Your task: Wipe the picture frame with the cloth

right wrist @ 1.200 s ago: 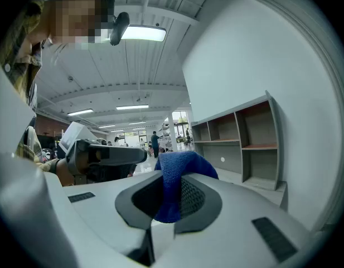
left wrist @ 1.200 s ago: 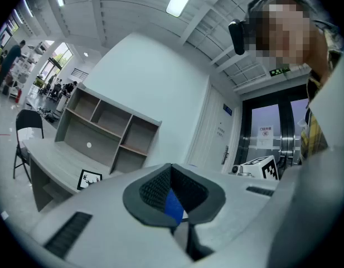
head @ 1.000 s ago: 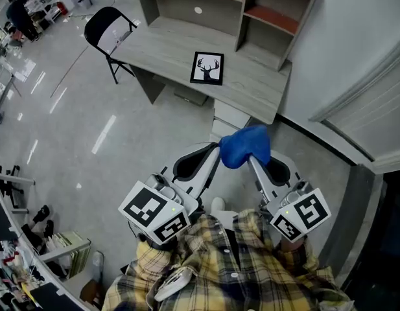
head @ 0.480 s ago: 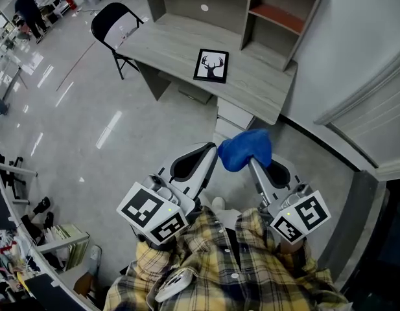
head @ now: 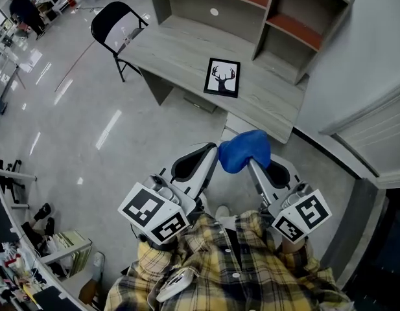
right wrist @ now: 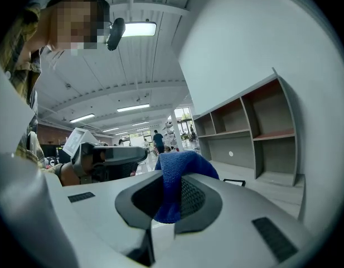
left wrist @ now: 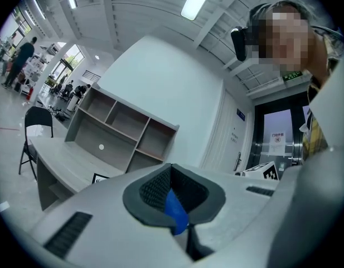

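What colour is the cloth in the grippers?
Blue; the cloth shows best in the head view.

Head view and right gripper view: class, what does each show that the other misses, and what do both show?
Only the head view: the black folding chair beside the desk. Only the right gripper view: the lit ceiling light. Both: the blue cloth, the picture frame lying flat, and the desk with its shelves.
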Demonstrator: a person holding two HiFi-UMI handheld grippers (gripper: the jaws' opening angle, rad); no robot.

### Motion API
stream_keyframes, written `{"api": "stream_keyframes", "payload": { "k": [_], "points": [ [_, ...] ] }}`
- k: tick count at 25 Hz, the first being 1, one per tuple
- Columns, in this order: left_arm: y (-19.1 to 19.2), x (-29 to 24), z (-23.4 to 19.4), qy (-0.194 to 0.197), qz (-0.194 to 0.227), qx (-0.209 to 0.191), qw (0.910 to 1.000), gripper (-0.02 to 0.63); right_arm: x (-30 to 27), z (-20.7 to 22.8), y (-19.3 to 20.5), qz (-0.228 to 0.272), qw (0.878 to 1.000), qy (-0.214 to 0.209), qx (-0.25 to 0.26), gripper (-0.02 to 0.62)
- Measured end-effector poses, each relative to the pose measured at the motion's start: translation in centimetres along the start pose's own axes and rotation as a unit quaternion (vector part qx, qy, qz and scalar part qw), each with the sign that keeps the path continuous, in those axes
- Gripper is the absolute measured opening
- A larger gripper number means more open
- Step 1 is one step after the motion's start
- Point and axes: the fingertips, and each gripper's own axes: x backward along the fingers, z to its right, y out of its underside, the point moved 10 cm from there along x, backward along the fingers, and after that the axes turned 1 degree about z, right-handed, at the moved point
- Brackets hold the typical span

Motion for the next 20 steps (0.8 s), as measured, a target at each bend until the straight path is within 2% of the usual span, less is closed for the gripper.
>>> {"api": "stream_keyframes", "payload": {
  "k": [5, 10, 15, 20],
  "points": [
    [-3.3, -1.8, -6.6, 0.019, -0.002, 0.0, 0.9998, 0.006, -6.6, 1.4, -1.4, 0.001, 1.0, 0.014, 0.002, 0.041],
    [-5.6, -2.0, -12.1, 0.036, -0.022, 0.005, 0.9991, 0.006, -11.0, 1.6, -1.9, 0.004, 0.998, 0.066, -0.017, 0.041],
    [-6.6, -2.5, -16.7, 0.054, -0.038, 0.021, 0.9976, 0.006, -14.2, 2.7, -1.5, -0.003, 0.994, 0.106, -0.039, 0.041],
    [-6.9, -2.1, -19.0, 0.046, -0.042, 0.045, 0.997, 0.006, -16.1, 3.3, -1.5, -0.025, 0.993, 0.108, -0.049, 0.041]
  ]
}}
